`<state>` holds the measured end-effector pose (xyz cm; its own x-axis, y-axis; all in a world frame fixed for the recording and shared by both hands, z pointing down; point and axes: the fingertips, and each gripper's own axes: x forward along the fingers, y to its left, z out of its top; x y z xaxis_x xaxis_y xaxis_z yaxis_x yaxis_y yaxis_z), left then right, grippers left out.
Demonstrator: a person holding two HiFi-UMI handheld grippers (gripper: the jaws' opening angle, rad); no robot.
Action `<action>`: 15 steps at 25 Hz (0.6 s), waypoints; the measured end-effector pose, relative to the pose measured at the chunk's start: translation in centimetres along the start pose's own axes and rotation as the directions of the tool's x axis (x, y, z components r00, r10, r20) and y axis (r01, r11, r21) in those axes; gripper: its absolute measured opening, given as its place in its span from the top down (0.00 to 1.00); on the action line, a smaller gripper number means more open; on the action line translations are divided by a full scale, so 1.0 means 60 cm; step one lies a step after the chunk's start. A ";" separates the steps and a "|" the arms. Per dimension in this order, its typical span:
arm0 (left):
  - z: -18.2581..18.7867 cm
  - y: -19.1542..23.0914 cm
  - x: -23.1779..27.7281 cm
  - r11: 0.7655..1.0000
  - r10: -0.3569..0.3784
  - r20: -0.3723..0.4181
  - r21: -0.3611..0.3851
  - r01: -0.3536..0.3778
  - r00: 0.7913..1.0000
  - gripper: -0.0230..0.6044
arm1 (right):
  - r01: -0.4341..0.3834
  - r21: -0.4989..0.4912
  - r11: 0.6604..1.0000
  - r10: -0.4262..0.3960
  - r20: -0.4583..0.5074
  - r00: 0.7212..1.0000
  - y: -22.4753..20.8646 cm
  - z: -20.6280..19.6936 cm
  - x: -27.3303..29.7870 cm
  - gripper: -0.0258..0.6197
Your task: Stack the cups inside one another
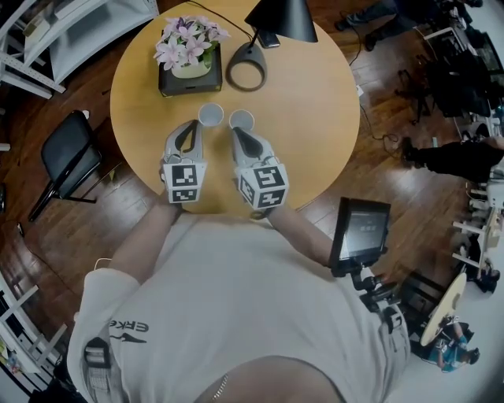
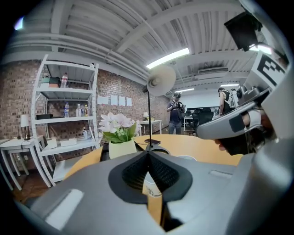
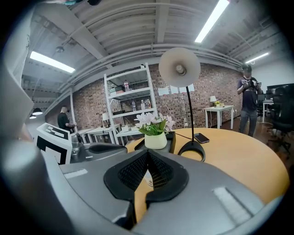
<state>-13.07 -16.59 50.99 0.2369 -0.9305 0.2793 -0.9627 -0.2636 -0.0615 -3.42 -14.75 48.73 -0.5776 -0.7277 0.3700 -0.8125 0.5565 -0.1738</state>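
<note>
Two white cups stand upright side by side on the round wooden table (image 1: 315, 118): the left cup (image 1: 210, 115) and the right cup (image 1: 241, 120). My left gripper (image 1: 197, 124) is just short of the left cup, its jaws shut with tips touching and nothing between them. Past the left gripper (image 2: 148, 153), that cup (image 2: 151, 187) shows through the gap under its tips, and the other cup's rim (image 2: 186, 157) lies further right. My right gripper (image 1: 235, 131) sits behind the right cup, also shut and empty. In its own view the right gripper (image 3: 147, 152) frames its cup (image 3: 148, 181) the same way.
A flower pot on a black box (image 1: 189, 59) and a black desk lamp (image 1: 279, 20) with a ring base (image 1: 246, 75) stand at the table's far side, a phone (image 1: 268, 39) beside them. A black chair (image 1: 67, 153) is at the left, a screen (image 1: 361, 228) at the right.
</note>
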 end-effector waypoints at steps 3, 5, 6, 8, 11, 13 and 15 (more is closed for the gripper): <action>-0.010 0.011 0.006 1.000 -0.015 -0.004 -0.006 0.015 1.000 0.96 | 0.016 -0.002 1.000 -0.016 -0.009 1.000 0.006 -0.002 0.009 0.94; -0.019 0.016 0.009 1.000 -0.029 -0.012 -0.009 0.028 1.000 0.96 | 0.029 0.000 1.000 -0.029 -0.020 0.999 0.009 -0.007 0.014 0.94; -0.025 0.018 0.011 0.999 -0.037 -0.018 -0.009 0.037 0.999 0.96 | 0.037 0.002 0.999 -0.037 -0.026 0.999 0.011 -0.009 0.016 0.94; -0.039 0.021 0.015 0.998 -0.058 -0.032 -0.009 0.057 0.998 0.96 | 0.055 0.006 0.998 -0.054 -0.041 0.998 0.012 -0.016 0.022 0.94; -0.066 0.027 0.024 0.996 -0.087 -0.059 -0.005 0.087 0.994 0.96 | 0.085 0.013 0.996 -0.084 -0.066 0.994 0.009 -0.030 0.033 0.94; -0.086 0.028 0.031 0.994 -0.111 -0.082 -0.004 0.111 0.990 0.96 | 0.106 0.019 0.994 -0.104 -0.085 0.991 0.007 -0.042 0.039 0.94; -0.110 0.025 0.037 0.990 -0.140 -0.109 -0.002 0.140 0.984 0.96 | 0.128 0.026 0.991 -0.124 -0.109 0.986 0.006 -0.056 0.043 0.94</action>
<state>-14.84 -17.37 57.83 0.3535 -0.8512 0.3880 -0.9201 -0.3911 -0.0197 -4.92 -15.08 52.66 -0.4602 -0.7432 0.4856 -0.8813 0.4484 -0.1489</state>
